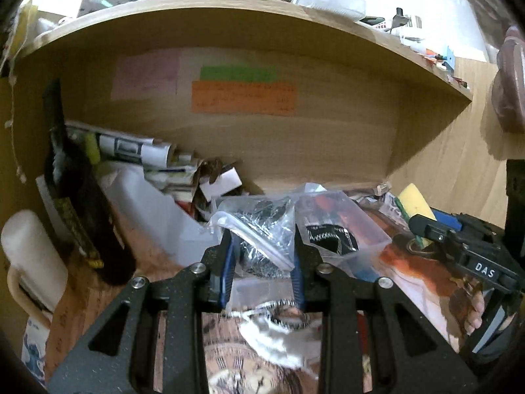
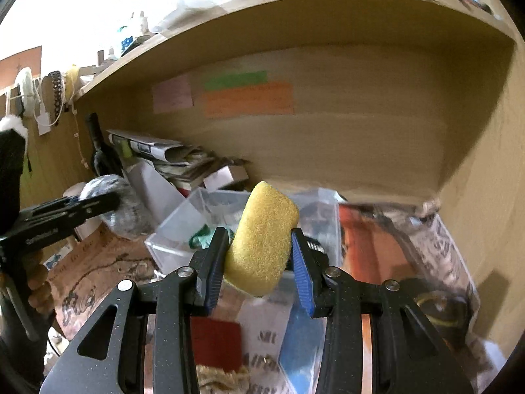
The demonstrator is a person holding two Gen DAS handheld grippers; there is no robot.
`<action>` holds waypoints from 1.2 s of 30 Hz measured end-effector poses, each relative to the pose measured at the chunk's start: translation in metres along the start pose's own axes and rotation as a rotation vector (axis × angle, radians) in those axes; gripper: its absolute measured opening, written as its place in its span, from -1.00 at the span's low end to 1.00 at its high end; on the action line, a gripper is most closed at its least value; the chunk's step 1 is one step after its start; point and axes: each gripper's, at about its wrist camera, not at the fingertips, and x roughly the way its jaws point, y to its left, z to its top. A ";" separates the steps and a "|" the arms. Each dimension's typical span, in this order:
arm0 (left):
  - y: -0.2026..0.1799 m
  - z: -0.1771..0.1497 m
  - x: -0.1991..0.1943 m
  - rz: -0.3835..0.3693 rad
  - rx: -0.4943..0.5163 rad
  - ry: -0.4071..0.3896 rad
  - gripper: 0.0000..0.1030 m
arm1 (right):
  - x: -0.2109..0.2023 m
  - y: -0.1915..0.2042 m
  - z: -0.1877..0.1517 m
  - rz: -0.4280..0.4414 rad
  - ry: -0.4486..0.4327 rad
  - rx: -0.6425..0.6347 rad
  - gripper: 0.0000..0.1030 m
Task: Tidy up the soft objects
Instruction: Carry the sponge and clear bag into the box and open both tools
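My left gripper (image 1: 262, 249) is shut on a clear plastic bag (image 1: 262, 229) holding a dark grey soft bundle, lifted above the desk. It also shows at the left of the right wrist view (image 2: 111, 203). My right gripper (image 2: 259, 246) is shut on a yellow sponge (image 2: 262, 239), held above a clear plastic box (image 2: 183, 226). The sponge (image 1: 415, 202) and right gripper (image 1: 423, 226) show at the right of the left wrist view. A second clear box (image 1: 344, 226) with dark items sits just right of the bag.
A wooden shelf (image 1: 249, 10) overhangs the desk, with coloured notes (image 1: 242, 97) on its back panel. A dark bottle (image 1: 82, 216), rolled papers (image 1: 134, 151) and a white mug (image 1: 29, 259) stand at the left. Magazines (image 2: 410, 246) cover the desk on the right.
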 end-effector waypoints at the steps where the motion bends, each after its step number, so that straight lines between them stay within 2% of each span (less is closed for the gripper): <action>1: -0.001 0.003 0.007 -0.002 0.003 0.009 -0.43 | 0.004 0.002 0.004 0.006 0.001 -0.009 -0.32; 11: -0.009 0.011 0.069 -0.001 0.040 0.120 -0.43 | 0.058 0.016 0.018 0.040 0.079 -0.101 -0.32; 20: -0.007 0.004 0.118 0.002 0.055 0.236 -0.43 | 0.121 0.011 0.001 0.034 0.241 -0.097 -0.32; 26: -0.005 -0.004 0.137 0.002 0.050 0.285 -0.43 | 0.134 0.008 -0.006 0.036 0.287 -0.095 -0.31; 31: -0.003 -0.003 0.144 -0.008 0.038 0.311 -0.26 | 0.138 0.009 -0.006 0.024 0.291 -0.109 -0.27; 36: -0.001 0.000 0.137 -0.019 0.023 0.301 -0.06 | 0.134 0.009 -0.004 0.016 0.285 -0.112 -0.02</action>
